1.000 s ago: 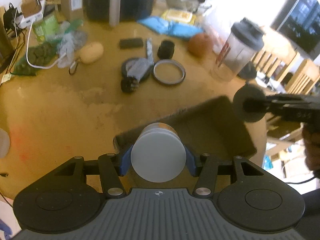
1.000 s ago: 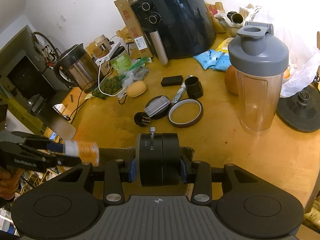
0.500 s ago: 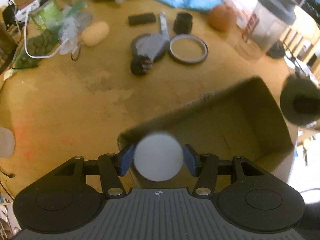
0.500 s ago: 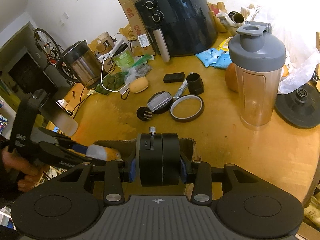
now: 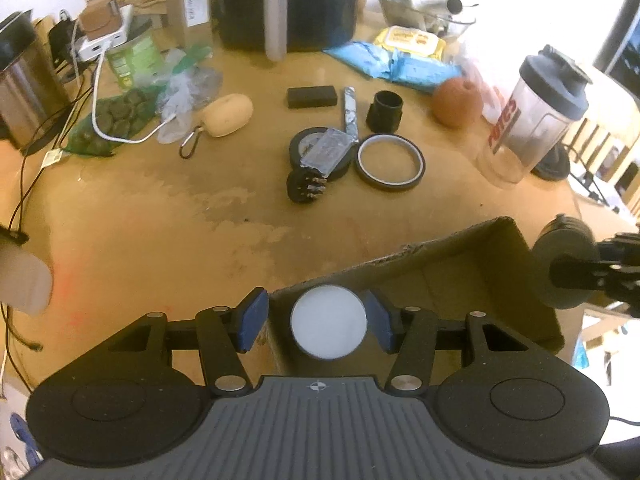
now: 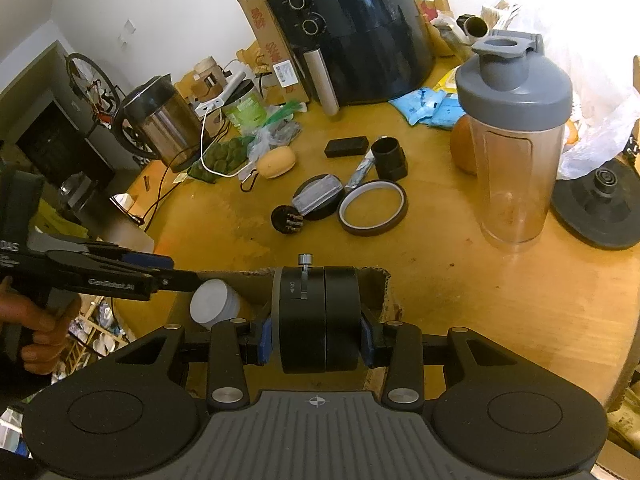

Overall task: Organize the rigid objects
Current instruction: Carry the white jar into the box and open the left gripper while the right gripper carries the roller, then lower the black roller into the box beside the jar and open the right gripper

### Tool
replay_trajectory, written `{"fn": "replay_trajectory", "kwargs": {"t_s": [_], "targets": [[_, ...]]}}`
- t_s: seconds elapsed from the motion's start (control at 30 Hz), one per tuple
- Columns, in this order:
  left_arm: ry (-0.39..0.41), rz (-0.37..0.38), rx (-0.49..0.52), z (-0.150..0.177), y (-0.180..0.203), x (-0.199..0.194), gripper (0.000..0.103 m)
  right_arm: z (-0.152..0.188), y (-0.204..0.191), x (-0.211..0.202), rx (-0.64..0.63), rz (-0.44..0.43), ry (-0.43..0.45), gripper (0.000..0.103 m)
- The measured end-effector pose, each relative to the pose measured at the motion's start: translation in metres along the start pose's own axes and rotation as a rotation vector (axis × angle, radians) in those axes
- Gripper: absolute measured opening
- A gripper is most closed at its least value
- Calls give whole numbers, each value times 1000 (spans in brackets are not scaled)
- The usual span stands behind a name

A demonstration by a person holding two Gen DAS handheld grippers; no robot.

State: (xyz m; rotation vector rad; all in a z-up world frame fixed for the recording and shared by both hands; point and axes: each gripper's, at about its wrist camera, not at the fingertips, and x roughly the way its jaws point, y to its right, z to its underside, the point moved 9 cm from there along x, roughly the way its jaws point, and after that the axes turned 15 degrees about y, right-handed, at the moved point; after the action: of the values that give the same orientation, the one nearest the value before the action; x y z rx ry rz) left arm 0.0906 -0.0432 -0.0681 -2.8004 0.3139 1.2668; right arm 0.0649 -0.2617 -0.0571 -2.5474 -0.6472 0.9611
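An open cardboard box [image 5: 460, 248] stands at the table's near edge. A small round container with a white lid [image 5: 328, 322] lies just past the fingertips of my left gripper [image 5: 315, 320], inside the box's left end. A gap shows between the container and the left pad, so the jaws stand apart without pressing it. From the right wrist view the container [image 6: 214, 304] sits below the left gripper's fingers [image 6: 176, 280]. My right gripper [image 6: 316, 332] is shut on a black two-disc cylinder with a switch [image 6: 316, 312], over the box rim [image 6: 376, 276].
Mid-table lie a tape ring [image 5: 390, 162], a black roll under a silver packet [image 5: 320, 152], a spiked black disc [image 5: 306, 188], a black cap [image 5: 386, 112] and a black block [image 5: 312, 97]. A shaker bottle [image 5: 532, 120] stands at the right, an air fryer [image 5: 288, 0] behind.
The left gripper came over the box's left end. The white-lidded container now looks smaller and sits past the pads instead of filling them. The right gripper kept still.
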Motion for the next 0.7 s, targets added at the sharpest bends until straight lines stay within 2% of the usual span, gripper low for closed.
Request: {"fn": "replay_trajectory", "kwargs": {"t_s": [0.3,0.7], "targets": [[2,-3,-53,14,1,-20,53,5,-10,19,-29,-18,-45,43],[-9,-34,-173,37,-8,-38,54,19,-13,48,-118,35,-133,43]]}}
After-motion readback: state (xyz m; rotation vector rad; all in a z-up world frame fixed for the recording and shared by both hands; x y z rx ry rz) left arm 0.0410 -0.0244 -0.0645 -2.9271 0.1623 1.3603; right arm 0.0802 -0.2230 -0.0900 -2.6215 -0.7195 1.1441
